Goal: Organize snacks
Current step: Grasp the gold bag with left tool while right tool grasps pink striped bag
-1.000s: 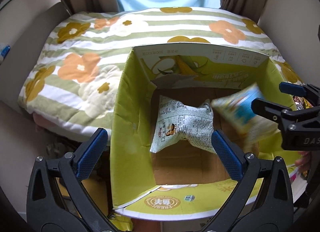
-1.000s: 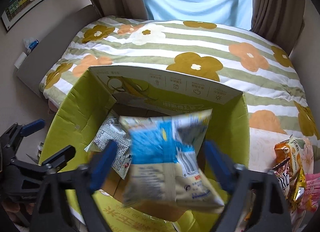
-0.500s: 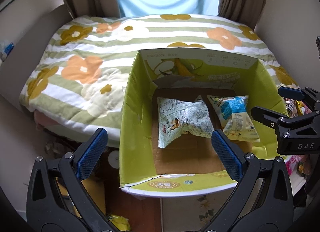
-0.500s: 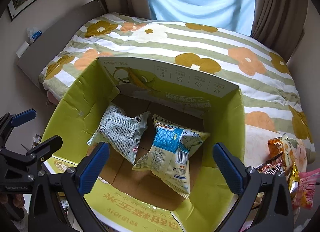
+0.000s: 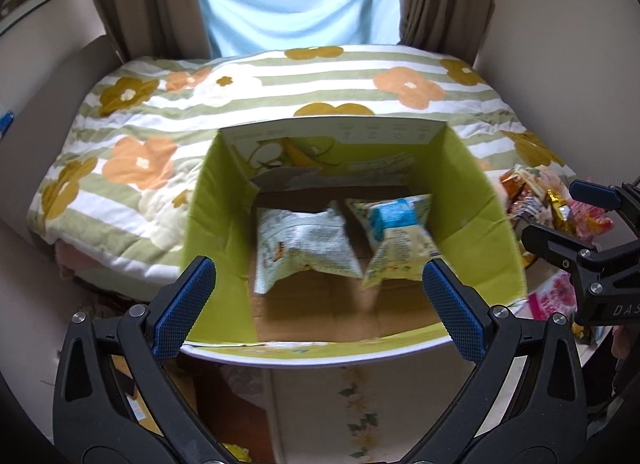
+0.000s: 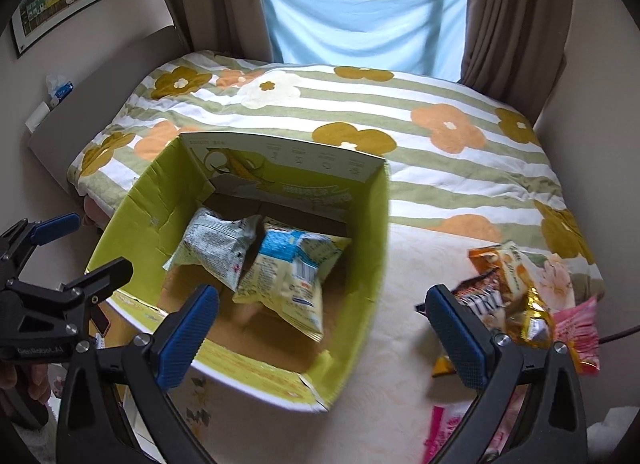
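An open green cardboard box [image 5: 472,220] [image 6: 132,216] holds two snack bags: a grey-white bag [image 5: 300,244] [image 6: 216,244] on the left and a blue-and-cream bag [image 5: 396,240] [image 6: 292,276] on the right. My left gripper [image 5: 318,304] hangs open over the box's near edge, nothing between its fingers. Over the box's right corner, my right gripper [image 6: 324,328] is open and empty; it also shows in the left wrist view [image 5: 560,212]. A pile of loose snack packets [image 6: 516,292] [image 5: 540,200] lies on the cream surface right of the box.
Behind the box spreads a bed with a striped flower quilt [image 6: 400,112] [image 5: 280,80]. Curtains and a blue sheet hang at the window beyond. Pink packets [image 6: 576,320] lie at the right edge. A person's hand [image 6: 24,384] holds the left gripper's handle.
The blue-and-cream bag left my right gripper and dropped into the box beside the grey-white bag. Both grippers then drew back and up, the right one swinging toward the packets at right.
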The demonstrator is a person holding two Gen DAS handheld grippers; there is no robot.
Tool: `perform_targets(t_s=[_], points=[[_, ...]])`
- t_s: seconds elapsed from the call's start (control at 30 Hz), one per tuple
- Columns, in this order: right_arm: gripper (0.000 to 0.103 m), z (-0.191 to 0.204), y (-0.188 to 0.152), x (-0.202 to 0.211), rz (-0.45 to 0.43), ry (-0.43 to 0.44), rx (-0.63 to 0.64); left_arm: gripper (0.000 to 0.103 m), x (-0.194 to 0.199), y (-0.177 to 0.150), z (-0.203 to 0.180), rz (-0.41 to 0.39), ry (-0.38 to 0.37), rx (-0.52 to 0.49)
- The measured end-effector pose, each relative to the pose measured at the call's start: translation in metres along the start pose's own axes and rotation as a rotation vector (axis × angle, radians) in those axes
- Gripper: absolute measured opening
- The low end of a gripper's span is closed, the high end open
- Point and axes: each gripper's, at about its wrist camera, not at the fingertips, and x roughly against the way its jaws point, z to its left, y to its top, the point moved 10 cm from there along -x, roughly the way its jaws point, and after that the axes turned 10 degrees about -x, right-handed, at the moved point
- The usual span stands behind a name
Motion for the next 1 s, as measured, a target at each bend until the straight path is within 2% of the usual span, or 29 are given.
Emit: perform_targets(t_s=[0.13,0.27,0.63,0.77,1.0], points=[[0.103,-0.032,-0.006,0.023,-0.038,-0.005,-0.017,0.103,0.012,0.01,-0.038,-0.018,0.005,-0.018],[0.103,-0.073,-0.015,0.046,-0.059,-0.024,-0.04,0.103,0.02,0.018,-0.085,-0.032,-0.039,-0.004],[0.103,-0.203,-0.04,0.099,-0.12,-0.079,-0.113,0.103,0.023,0.037,-0.233,-0.048,-0.12,-0.086],[0.103,-0.244,-0.05,0.107,-0.115,-0.104,-0.112,0.103,0.019,0.045,-0.274,-0.051,-0.151,-0.089],[0.103,-0.291,-0.063,0.101,-0.103,-0.112,-0.124,0.103,-0.001,0.063,-0.33,-0.031,-0.232,-0.112]])
